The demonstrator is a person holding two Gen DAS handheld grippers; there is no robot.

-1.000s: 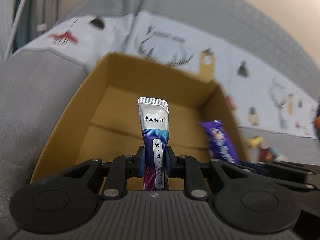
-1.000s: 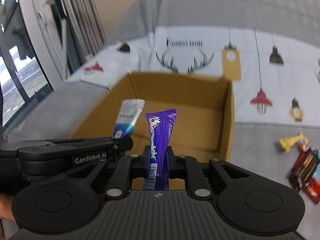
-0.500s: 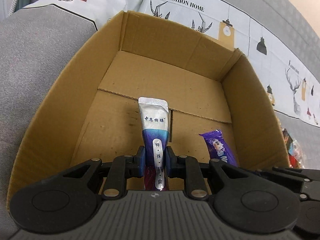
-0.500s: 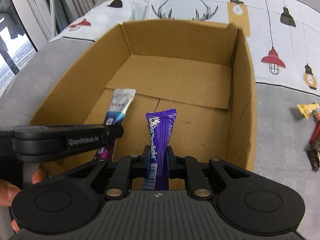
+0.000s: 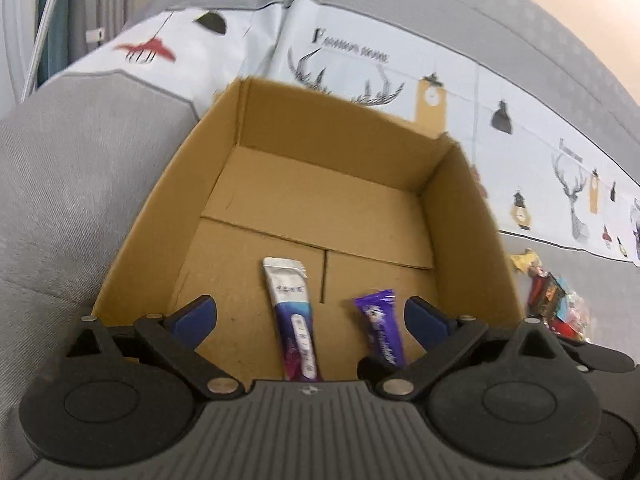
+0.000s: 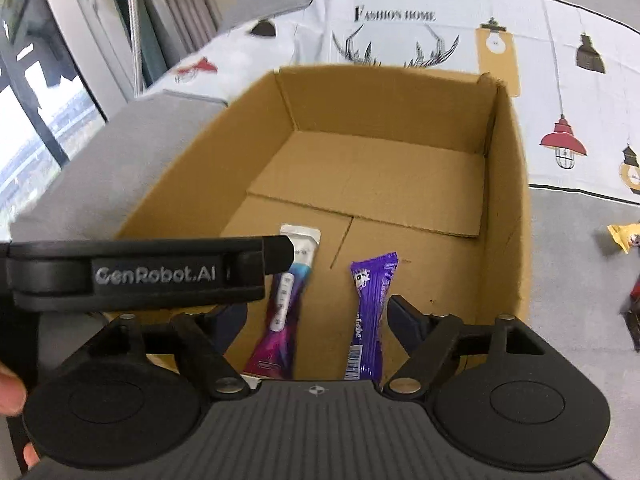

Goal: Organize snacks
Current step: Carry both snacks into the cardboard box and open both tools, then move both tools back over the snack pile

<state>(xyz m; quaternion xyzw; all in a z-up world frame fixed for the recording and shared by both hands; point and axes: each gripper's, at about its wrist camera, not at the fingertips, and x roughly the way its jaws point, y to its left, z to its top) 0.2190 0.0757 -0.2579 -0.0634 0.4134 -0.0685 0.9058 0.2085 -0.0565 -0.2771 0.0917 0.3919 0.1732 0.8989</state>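
Note:
A silver and purple sachet [image 5: 294, 320] [image 6: 286, 300] and a purple snack bar [image 5: 380, 332] [image 6: 370, 316] lie side by side on the floor of an open cardboard box [image 5: 132, 240] [image 6: 516, 208], near its front wall. My left gripper [image 5: 310, 316] hangs over them, its jaws opening wide, and its pads touch neither packet. My right gripper [image 6: 316, 320] is beside it, jaws opening too, the bar loose between them close to the right finger [image 6: 404, 320]. The left gripper's black body [image 6: 152, 274] crosses the right wrist view and hides part of the sachet.
The box sits on a grey sofa seat [image 5: 60, 184] against a printed cushion cover [image 6: 400, 24]. Several loose snack packets [image 5: 552, 300] lie on the seat right of the box; a yellow one [image 6: 624, 236] shows there too. A window [image 6: 36, 120] is at far left.
Both grippers have let go: the sachet and the purple bar, held upright before, now lie on the box floor. Both sets of jaws have spread wide.

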